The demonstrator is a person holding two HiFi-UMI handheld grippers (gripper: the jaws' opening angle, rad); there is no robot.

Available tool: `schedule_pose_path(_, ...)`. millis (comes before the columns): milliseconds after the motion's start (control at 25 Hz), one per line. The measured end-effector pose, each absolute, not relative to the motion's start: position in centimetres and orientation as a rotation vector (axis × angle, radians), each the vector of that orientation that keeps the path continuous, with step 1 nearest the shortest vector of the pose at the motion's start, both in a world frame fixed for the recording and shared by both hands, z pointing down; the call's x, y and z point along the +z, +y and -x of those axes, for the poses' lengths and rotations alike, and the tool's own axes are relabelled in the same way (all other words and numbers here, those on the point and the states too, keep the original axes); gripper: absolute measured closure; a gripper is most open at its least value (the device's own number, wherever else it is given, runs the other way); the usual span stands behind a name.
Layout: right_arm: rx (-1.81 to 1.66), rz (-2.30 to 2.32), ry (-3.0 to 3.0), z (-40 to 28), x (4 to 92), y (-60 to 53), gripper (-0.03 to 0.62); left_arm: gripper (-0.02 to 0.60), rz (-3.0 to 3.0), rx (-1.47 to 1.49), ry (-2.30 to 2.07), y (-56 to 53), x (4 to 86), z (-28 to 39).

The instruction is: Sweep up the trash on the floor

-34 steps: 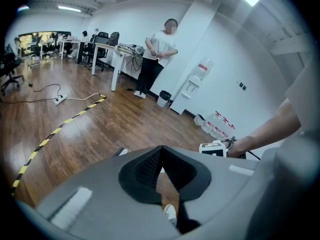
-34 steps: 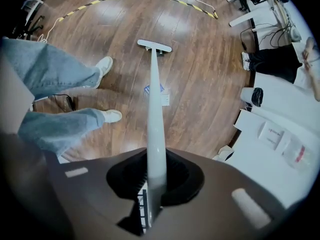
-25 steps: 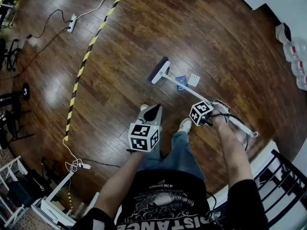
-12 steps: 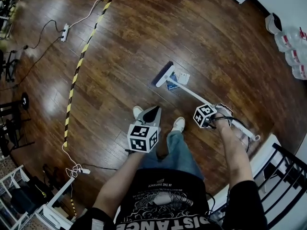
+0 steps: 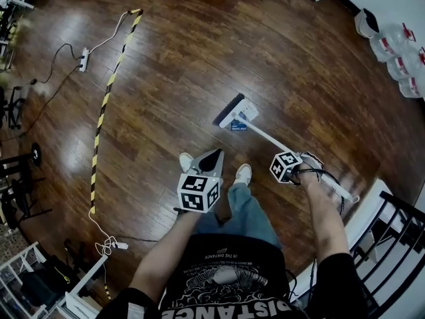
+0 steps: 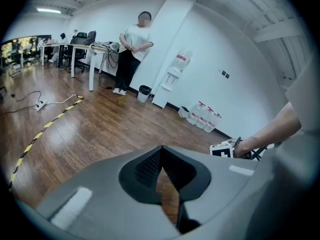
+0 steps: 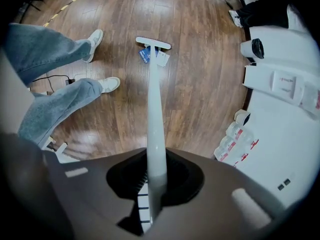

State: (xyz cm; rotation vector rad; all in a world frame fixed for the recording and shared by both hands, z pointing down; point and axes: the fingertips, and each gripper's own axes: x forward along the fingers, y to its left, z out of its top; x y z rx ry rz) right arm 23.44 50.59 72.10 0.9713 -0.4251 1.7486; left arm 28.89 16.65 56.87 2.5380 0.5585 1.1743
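Trash (image 5: 241, 122) lies on the floor (image 5: 166, 78) against the broom head (image 5: 229, 108), straight down the handle from your right gripper (image 7: 152, 181), which is clamped on that handle; your left gripper (image 6: 161, 174) is closed and empty.

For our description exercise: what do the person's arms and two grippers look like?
The left gripper and right gripper have grey shells, dark ribbed pads and a white cube with black square markers. A black cable loops by the right one. Short black T-shirt sleeves leave the forearms bare.

Left hand-held gripper (image 6: 161, 151) (jaws together, empty) above wooden floor (image 6: 100, 129).
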Motion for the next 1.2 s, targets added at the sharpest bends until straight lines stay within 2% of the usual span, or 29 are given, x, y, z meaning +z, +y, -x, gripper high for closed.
schedule_pose_path(560,1.888,-1.233,-0.486,-19.4,71.9,51.5,0.553,0.577,-2.639,1.144,0.470,19.7,53.9,-26.3)
schedule_pose_path(1200,1.932,-1.655,-0.569,-9.6,64.8,47.5,0.554,0.577,-2.692,1.026,0.420,21.0,49.1,-15.7)
